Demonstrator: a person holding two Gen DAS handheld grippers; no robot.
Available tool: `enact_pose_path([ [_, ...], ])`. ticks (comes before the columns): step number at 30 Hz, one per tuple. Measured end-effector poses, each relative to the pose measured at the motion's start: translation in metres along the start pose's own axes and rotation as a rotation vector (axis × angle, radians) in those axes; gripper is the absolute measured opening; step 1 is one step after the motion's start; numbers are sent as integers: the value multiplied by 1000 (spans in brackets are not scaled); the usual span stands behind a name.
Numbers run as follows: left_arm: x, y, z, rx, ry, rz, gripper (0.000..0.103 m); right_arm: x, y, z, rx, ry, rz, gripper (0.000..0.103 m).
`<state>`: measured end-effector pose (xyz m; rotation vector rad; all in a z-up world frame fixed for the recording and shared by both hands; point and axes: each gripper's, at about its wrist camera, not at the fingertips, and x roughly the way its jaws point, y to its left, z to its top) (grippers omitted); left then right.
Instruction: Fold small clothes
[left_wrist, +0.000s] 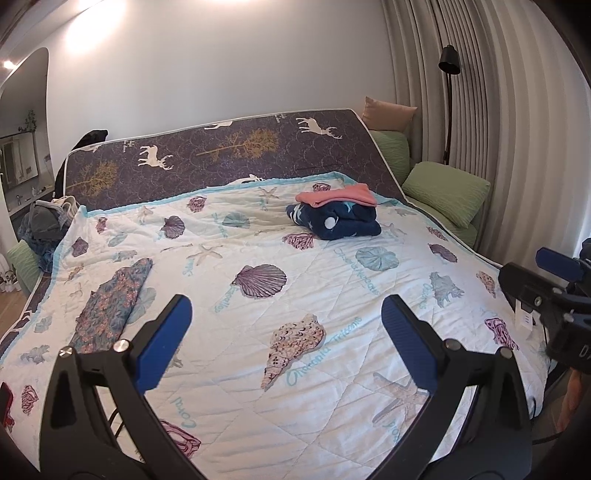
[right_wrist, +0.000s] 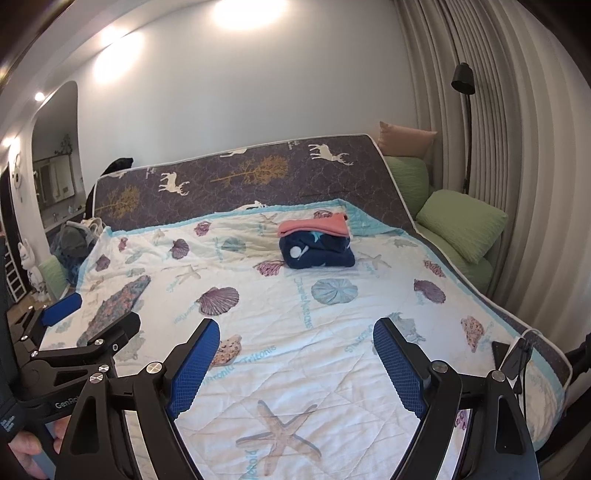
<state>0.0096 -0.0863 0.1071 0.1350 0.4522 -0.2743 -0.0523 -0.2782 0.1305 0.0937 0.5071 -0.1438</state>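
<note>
A folded flowered garment (left_wrist: 110, 302) lies on the left of the seashell quilt (left_wrist: 332, 369); it also shows in the right wrist view (right_wrist: 114, 308). A folded stack sits further back: a pink garment (left_wrist: 338, 195) on a navy star-patterned one (left_wrist: 334, 219), also in the right wrist view as the pink (right_wrist: 314, 226) and the navy (right_wrist: 317, 251). My left gripper (left_wrist: 286, 325) is open and empty above the quilt's near part. My right gripper (right_wrist: 295, 350) is open and empty. The left gripper (right_wrist: 88, 310) shows at the left of the right wrist view.
The bed has a purple deer-print mattress (left_wrist: 221, 155) raised at the back. Green pillows (left_wrist: 447, 192) and a black floor lamp (left_wrist: 448, 62) stand at the right by the curtains. A pile of clothes (left_wrist: 48, 221) lies at the bed's far left.
</note>
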Motion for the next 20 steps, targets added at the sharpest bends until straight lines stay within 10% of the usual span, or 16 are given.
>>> enact_pose_path([
  [20,10,-4,-4,10,43,-6,102,10,-1,-3,2,22,-1,87],
])
